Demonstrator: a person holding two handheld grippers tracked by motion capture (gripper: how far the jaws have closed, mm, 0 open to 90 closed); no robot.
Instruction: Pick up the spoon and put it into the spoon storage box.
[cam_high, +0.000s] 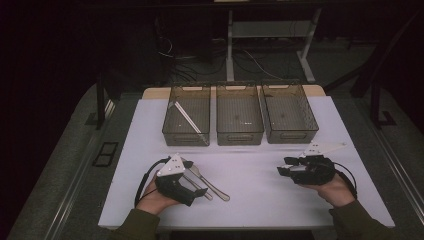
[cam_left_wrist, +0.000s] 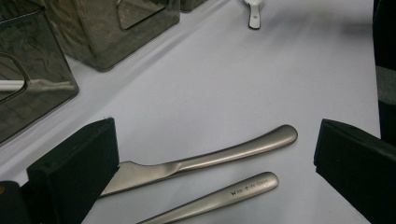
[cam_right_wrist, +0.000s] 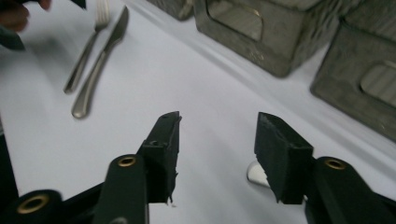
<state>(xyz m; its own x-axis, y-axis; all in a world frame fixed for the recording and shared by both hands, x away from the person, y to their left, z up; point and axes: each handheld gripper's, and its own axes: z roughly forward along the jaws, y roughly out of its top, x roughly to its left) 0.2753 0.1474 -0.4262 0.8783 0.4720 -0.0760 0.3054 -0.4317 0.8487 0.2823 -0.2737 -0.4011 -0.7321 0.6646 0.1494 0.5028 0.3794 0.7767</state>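
High view dim, surroundings near black; desk (cam_high: 260, 195) evenly lit. Gripper views brighter; near claws soft, far corners blurred.

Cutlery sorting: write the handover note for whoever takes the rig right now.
Left gripper: open, holding nothing, fingers straddling the knife and fork on the white table.
Right gripper: open, empty, low over the table, with a small shiny item just under it, unclear what.
Done: one utensil lies in the left bin.
Left: knife and fork not yet binned.
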